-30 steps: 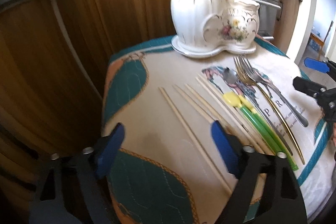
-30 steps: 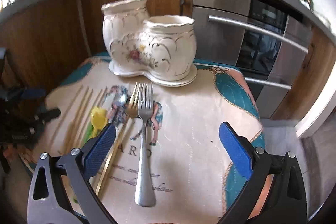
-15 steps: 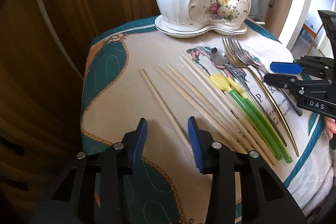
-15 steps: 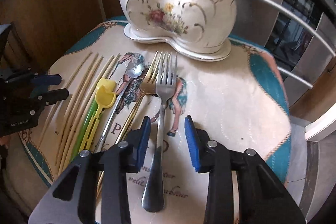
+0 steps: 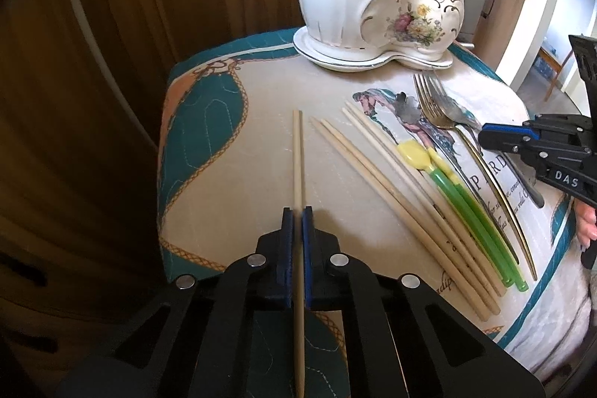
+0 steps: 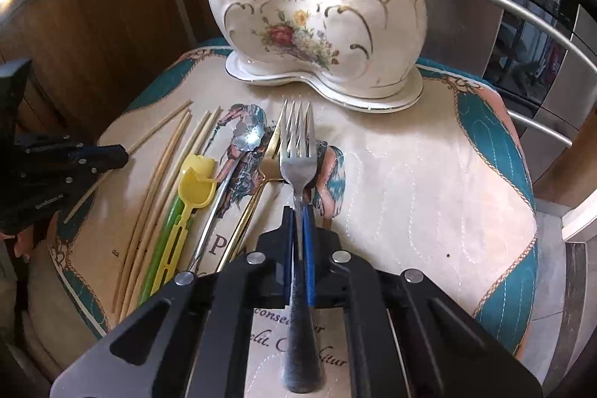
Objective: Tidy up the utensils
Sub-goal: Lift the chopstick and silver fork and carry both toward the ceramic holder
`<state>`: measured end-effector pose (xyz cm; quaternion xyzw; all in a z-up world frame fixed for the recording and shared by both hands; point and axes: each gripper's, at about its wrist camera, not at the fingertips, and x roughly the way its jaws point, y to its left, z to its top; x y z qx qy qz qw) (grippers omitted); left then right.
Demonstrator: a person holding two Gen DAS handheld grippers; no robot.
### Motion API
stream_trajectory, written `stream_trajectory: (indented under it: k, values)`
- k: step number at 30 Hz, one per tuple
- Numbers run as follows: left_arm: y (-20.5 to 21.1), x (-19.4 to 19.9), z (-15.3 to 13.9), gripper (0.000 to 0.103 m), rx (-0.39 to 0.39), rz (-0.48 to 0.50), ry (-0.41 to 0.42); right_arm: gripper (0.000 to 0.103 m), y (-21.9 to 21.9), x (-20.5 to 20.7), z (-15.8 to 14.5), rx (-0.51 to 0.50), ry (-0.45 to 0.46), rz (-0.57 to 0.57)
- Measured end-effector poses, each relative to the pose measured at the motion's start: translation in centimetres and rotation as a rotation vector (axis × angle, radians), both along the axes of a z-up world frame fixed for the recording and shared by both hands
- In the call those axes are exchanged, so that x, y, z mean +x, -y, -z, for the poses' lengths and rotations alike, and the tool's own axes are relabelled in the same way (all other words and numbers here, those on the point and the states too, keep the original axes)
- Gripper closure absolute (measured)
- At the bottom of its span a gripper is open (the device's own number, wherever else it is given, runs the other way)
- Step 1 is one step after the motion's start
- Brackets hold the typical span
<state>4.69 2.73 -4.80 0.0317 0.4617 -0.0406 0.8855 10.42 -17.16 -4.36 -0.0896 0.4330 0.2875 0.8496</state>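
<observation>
My left gripper [image 5: 297, 211] is shut on a single wooden chopstick [image 5: 297, 152] that lies apart from the others on the printed cloth [image 5: 231, 174]. The silver fork [image 6: 297, 152] is clamped by its handle between the blue pads of my right gripper [image 6: 298, 211]. Between the two lie several more chopsticks [image 5: 391, 189], two green-and-yellow plastic scoops [image 5: 462, 204], a gold fork [image 6: 270, 159] and a silver spoon [image 6: 246, 137]. A white two-pot ceramic holder [image 6: 317, 17] with a flower print stands on its saucer at the back of the cloth.
The small round table ends close on every side. Wooden cabinet fronts [image 5: 130, 25] rise behind and left of it. A steel oven with bar handles [image 6: 522, 25] stands to the right. A person's fingers [image 5: 587, 222] show at the right gripper's body.
Both grippers went from wide open to shut: the left closed on the lone chopstick, the right on the silver fork's handle. Both moved down and closer to the cloth.
</observation>
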Motion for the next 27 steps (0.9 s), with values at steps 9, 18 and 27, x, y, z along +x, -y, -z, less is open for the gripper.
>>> stream_trajectory:
  k: [9, 18, 27]
  values:
    - [-0.4, -1.4, -1.8, 0.098, -0.057, 0.005, 0.072, 0.098, 1.9, -1.7, -2.2, 0.111, 0.076, 0.007]
    - [-0.7, -3.1, -6.1, 0.098, -0.198, 0.047, 0.273, 0.098, 3.5, -5.1, -5.7, 0.227, 0.294, 0.027]
    - [0.1, -1.1, -13.0, 0.098, -0.279, 0.102, 0.552, 0.098, 3.3, -2.2, -11.6, 0.307, 0.524, 0.097]
